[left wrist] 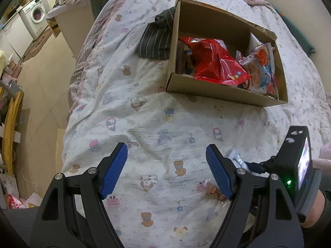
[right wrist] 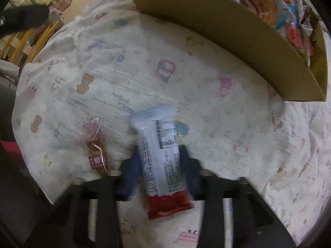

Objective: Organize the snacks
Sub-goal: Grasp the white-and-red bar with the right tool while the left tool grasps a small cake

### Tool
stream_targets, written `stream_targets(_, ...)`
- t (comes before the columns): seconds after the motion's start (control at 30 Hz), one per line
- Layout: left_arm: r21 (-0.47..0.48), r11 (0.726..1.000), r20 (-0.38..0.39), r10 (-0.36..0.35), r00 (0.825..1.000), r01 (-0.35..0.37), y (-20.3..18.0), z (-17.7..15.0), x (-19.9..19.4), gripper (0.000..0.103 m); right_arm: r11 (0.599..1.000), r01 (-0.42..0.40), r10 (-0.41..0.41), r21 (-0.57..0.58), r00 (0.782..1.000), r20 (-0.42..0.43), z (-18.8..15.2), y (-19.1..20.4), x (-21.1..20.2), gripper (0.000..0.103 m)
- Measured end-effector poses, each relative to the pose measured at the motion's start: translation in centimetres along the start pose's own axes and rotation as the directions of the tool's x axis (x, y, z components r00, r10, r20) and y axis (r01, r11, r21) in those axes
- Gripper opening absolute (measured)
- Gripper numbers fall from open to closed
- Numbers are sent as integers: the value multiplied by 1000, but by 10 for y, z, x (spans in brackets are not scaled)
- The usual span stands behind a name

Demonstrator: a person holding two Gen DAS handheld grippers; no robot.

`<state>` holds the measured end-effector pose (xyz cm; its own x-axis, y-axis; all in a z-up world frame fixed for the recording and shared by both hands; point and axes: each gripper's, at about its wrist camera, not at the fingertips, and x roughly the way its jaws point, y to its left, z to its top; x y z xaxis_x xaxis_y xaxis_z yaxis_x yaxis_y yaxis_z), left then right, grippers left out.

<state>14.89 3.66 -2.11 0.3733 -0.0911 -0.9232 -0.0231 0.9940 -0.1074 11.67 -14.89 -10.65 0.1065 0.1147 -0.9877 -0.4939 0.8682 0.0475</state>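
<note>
A bed [left wrist: 157,124] covered with a white quilt printed with small cartoon bears and animals is carrying everything here. A cardboard box [left wrist: 225,95] is sitting on the quilt, open at the top, and it is holding a crumpled red bag [left wrist: 215,62] and several orange, white and blue snack packets [left wrist: 262,70] piled against its right side. A dark striped cloth [left wrist: 155,41] is lying just beside the box on its left. The left gripper [left wrist: 166,172] is hovering over the quilt in front of the box with its blue fingers [left wrist: 113,171] standing wide apart and nothing between them. The right gripper [right wrist: 160,163] is pointing down at the quilt, and a long white packet [right wrist: 161,150] with a red end is lying between its fingers [right wrist: 132,171]; the view is blurred there, but the fingers are sitting close against both sides of the packet and appear to be gripping it. A small clear wrapper [right wrist: 96,146] with a brown snack and a red label is lying on the quilt just to the left of that packet, apart from it; in the left wrist view it is showing beside the left gripper's right finger. At the far left of the left wrist view, a washing machine [left wrist: 36,13] is standing across the room floor.
</note>
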Motion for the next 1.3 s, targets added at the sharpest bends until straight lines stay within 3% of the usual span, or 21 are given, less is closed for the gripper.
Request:
stream_targets(0.23,36,999,-73,-17,997,20,-13,-7,15,76,991,1,-12,132,997,83,-8,-36,-25,33)
stream_targets(0.3,59,998,-127,-30,992,38,-22,-14,24,76,981,-3,-18,193,994,110,-13,-55,-35,33)
stream_targets(0.43,102,990,-260,-69,963,98,-45,-31,48,76,961,-26,-16,274,989,148,-23,-82,-45,33)
stream_targets(0.6,193,977,-319,-24,947,89,-77,-55,65,76,934,-57,-14,354,981,194,-45,-110,-64,33)
stream_targets(0.77,259,963,-388,38,921,69,-103,-79,89,75,914,-87,-6,397,974,226,-54,-124,-76,33)
stream_targets(0.83,267,962,-393,52,918,59,-109,-81,94,75,912,-90,-5,400,973,229,-53,-119,-74,33)
stream_targets(0.9,268,961,-393,45,918,67,-112,-79,97,69,913,-94,-2,396,972,235,-58,-120,-77,33)
stream_targets(1.1,267,961,-391,40,920,72,-118,-72,96,19,919,-110,10,379,967,255,-60,-117,-83,33)
stream_targets(1.3,239,966,-368,-6,930,101,-109,-59,87,15,918,-122,20,377,964,264,-56,-115,-83,33)
